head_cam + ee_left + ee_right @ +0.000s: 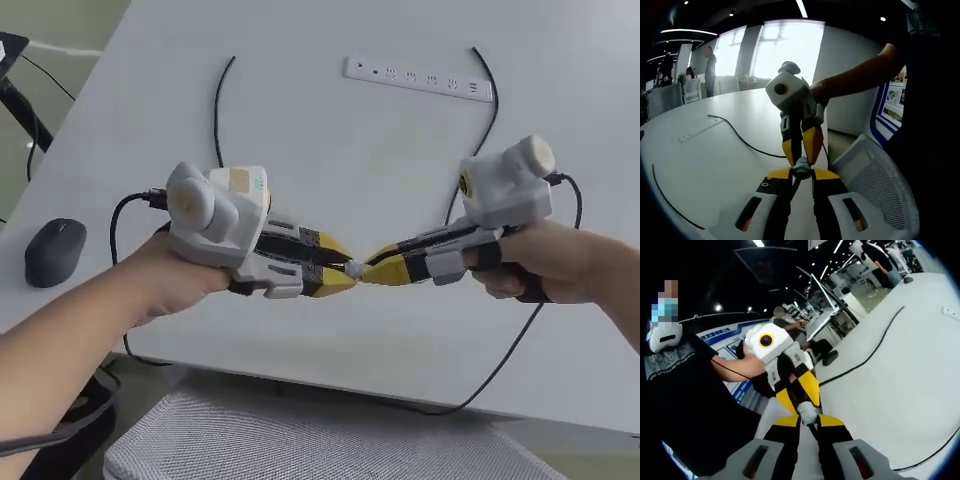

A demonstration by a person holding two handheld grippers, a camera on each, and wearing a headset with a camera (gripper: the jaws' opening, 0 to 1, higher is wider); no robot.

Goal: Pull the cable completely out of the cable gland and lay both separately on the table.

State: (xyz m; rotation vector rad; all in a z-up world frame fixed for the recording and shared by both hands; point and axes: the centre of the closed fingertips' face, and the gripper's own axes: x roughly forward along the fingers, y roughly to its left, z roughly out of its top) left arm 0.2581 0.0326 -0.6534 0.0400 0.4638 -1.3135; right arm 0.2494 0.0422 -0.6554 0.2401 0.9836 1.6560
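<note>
Above the front edge of the table, my two grippers meet tip to tip. The small whitish cable gland [352, 268] sits between them, at the tips of my left gripper [338, 277], which is shut on it. My right gripper [372, 274] is shut just beyond the gland, apparently on the thin black cable. In the left gripper view the gland [802, 168] lies at my own yellow tips, and a black strand of cable [794, 189] runs back between the jaws. The right gripper view has the gland [808, 413] at its tips too.
A white power strip [418, 78] lies at the back of the white table [330, 170]. Loose black cables [218, 100] cross the tabletop. A dark mouse [55, 250] sits at the left edge. A grey mesh chair [300, 440] stands below the front edge.
</note>
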